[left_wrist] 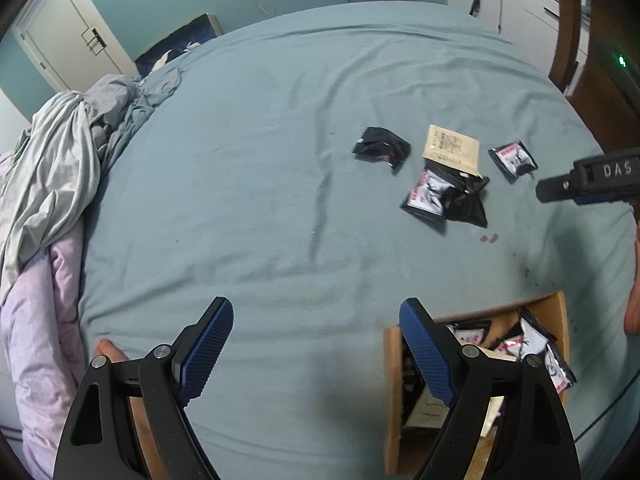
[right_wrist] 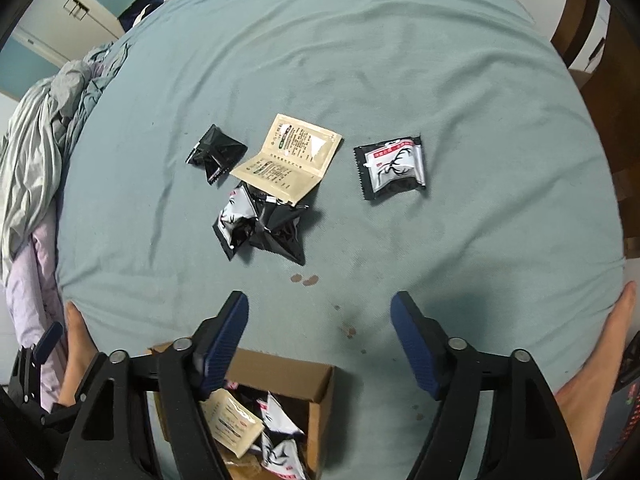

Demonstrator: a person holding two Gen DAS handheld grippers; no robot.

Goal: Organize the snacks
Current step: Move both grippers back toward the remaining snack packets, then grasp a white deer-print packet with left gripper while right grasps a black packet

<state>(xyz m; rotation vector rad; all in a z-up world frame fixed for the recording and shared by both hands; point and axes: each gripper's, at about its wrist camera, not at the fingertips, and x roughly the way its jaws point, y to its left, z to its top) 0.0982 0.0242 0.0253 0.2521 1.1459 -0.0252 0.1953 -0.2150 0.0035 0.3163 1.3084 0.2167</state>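
Note:
Several snack packets lie on a teal bed sheet (right_wrist: 400, 60). A beige packet (right_wrist: 292, 158) (left_wrist: 452, 150) rests partly over two overlapping black-and-white packets (right_wrist: 260, 226) (left_wrist: 444, 198). A black packet (right_wrist: 216, 152) (left_wrist: 382, 146) lies to their left. A black-and-white packet (right_wrist: 392, 166) (left_wrist: 514, 158) lies alone to their right. A cardboard box (right_wrist: 320, 400) (left_wrist: 394, 400) near the bed's front edge holds several packets. My left gripper (left_wrist: 316, 344) is open and empty above the sheet, left of the box. My right gripper (right_wrist: 320, 340) is open and empty above the box's far edge; it also shows in the left wrist view (left_wrist: 588, 182).
Crumpled grey and pink bedding (left_wrist: 52, 184) lies along the left side of the bed. Small dark stains (right_wrist: 304, 279) mark the sheet near the box. A wooden frame (left_wrist: 576, 32) stands at the right. Bare feet (right_wrist: 600, 360) show at the bed's front edge.

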